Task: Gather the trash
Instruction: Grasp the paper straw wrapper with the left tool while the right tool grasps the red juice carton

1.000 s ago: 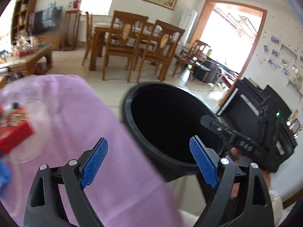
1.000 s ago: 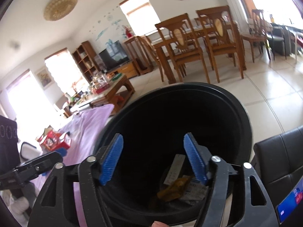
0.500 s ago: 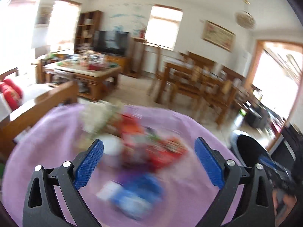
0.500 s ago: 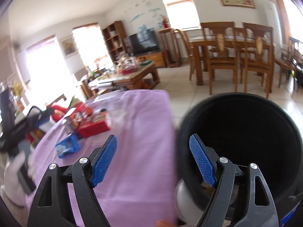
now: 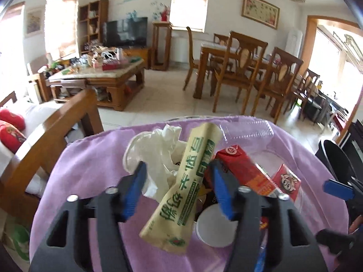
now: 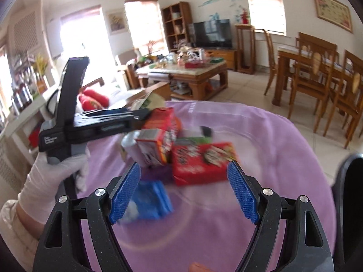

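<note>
**Inspector:** State of your tongs, and where is the trash?

**Operator:** My left tongs [image 5: 178, 165] have just been closing and stand about half open around a yellow paper packet [image 5: 181, 188]. I see no pad pressing on it yet. My right tongs [image 6: 183, 166] are wide open and empty. The trash is piled on the purple tabletop [image 5: 90, 170], and the black bin [image 5: 333, 158] is off its right edge.

**Inspector:** Hazards?

**Operator:** The packet leans tilted across a crumpled tissue [image 5: 163, 145], just beside a red carton [image 5: 242, 170]. In my judgement the pads could gather the tissue along with it. An off-centre pinch could also let the packet swing out on the way to the bin. My right pad could nudge the carton as well.

**Inspector:** Changes from a second ago?

**Operator:** Then both tongs faced the bin's mouth, the left spread wide. Now both face the pile. The right keeps the same spread.
</note>
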Motion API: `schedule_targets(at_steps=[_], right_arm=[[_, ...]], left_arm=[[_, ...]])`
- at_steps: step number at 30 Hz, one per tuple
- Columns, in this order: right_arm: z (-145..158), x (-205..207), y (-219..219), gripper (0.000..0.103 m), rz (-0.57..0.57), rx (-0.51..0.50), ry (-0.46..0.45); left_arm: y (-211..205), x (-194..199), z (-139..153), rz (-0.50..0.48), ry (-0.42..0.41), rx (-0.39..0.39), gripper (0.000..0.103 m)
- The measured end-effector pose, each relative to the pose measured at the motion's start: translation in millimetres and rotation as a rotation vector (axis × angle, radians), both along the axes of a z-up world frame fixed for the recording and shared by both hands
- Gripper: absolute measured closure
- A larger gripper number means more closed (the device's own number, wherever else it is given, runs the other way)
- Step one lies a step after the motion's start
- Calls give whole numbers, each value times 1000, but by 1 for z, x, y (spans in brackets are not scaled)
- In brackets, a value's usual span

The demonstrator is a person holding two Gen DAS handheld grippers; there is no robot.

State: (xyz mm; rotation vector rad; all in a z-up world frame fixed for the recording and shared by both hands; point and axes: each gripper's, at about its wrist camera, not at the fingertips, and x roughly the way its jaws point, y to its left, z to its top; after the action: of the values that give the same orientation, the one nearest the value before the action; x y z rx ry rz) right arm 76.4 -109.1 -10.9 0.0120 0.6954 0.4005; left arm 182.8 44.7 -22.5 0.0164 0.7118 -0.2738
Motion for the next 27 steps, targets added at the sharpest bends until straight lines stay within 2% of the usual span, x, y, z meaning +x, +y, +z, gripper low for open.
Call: schedule_targets(at_steps=[3,4,7,8,11,16,23,27], right_arm=[[-3,24,36,25,16,-44,12],[-5,31,47,25,16,-60,9],[-12,46,70,26,13,-104,3],[-14,49,74,39,15,-100,3],[-20,56,78,67,17,-89,23],[-21,53,62,69,9,-22,19],[2,10,12,69,-22,128,-39],[9,-13,-22,69,-32,215,-31]], left_arm=[[0,3,-10,-32,38,-16,68],[1,4,-12,-37,42,-18,76],[5,-1,-11,-31,24,-35,81],[8,-3,-9,-25,15,-45,82],[18,-10,-4,-11,-13,-88,83],[21,-17,4,-20,-49,-117,83],[37,-22,13,-8,-109,-180,83],[37,-38,21,-31,-157,-228,83]])
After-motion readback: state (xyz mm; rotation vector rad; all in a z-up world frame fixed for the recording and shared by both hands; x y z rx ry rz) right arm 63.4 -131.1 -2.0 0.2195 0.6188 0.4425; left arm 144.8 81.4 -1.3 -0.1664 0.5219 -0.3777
